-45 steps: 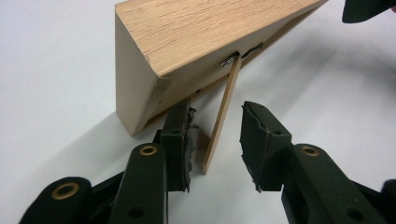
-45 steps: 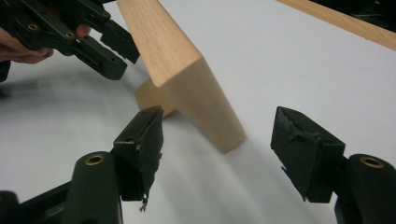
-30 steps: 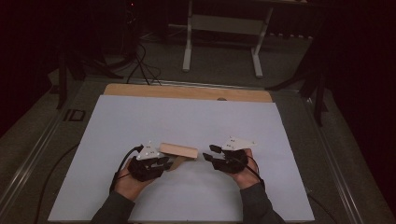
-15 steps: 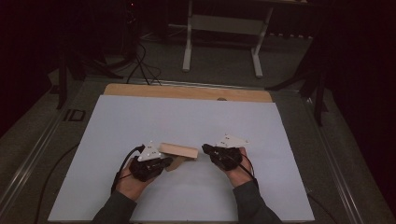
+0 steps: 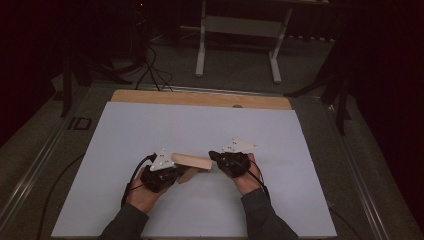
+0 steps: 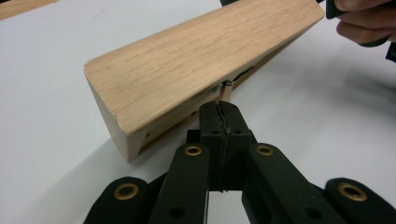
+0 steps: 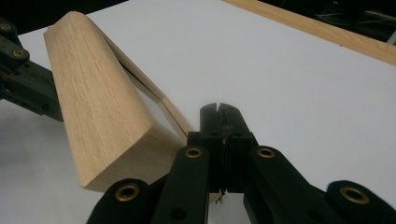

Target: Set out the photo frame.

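White counter (image 5: 150,125) lies bare beyond both tongs; left tongs (image 5: 176,172) and right tongs (image 5: 214,157), jaws closed, flank the tilted wooden block (image 5: 192,161).

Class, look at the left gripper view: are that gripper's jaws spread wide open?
No: the left gripper has its jaws pressed together, right under the wooden block.

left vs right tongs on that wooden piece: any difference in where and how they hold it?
The left tongs meet the wooden piece at its underside, tips at a small metal part; the right tongs sit beside its end, next to a thin strip. In the high view, left tongs are nearer the person, right tongs farther up. Both have jaws pressed together and flank the piece over the white sheet.
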